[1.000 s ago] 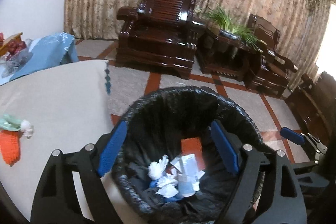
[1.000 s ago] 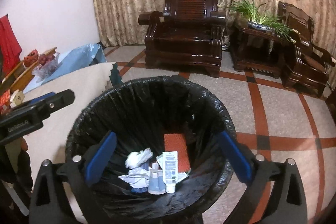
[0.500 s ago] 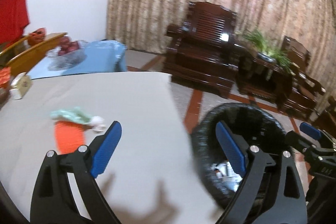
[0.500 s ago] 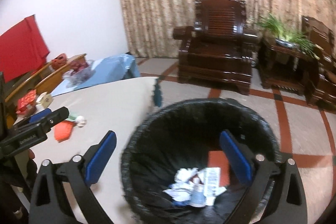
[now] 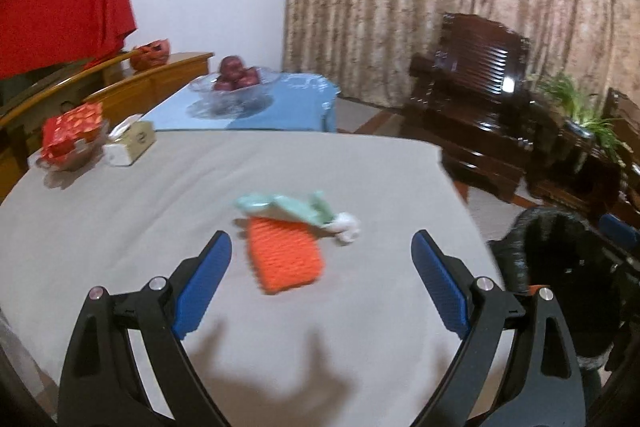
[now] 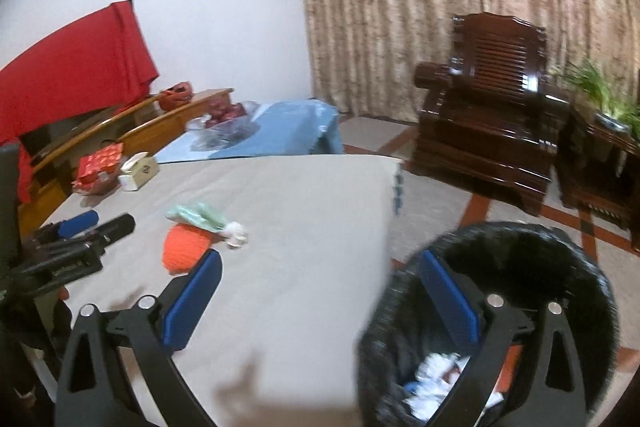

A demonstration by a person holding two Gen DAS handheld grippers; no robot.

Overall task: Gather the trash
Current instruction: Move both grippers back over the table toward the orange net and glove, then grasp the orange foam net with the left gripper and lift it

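Fingers of both grippers, left (image 5: 321,269) and right (image 6: 320,291), stand released, empty. Aim left at the orange wrapper (image 5: 284,256) on the table (image 5: 120,211), left of the bin (image 6: 520,267); pinch its long edges.

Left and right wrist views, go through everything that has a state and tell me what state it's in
Left gripper: open, empty.
Right gripper: open, empty.
Trash bin: bag-lined, holds trash.
Orange packet: flat on the table.
Green wrapper: crumpled, overlapping the packet.
White wad: beside the wrapper.
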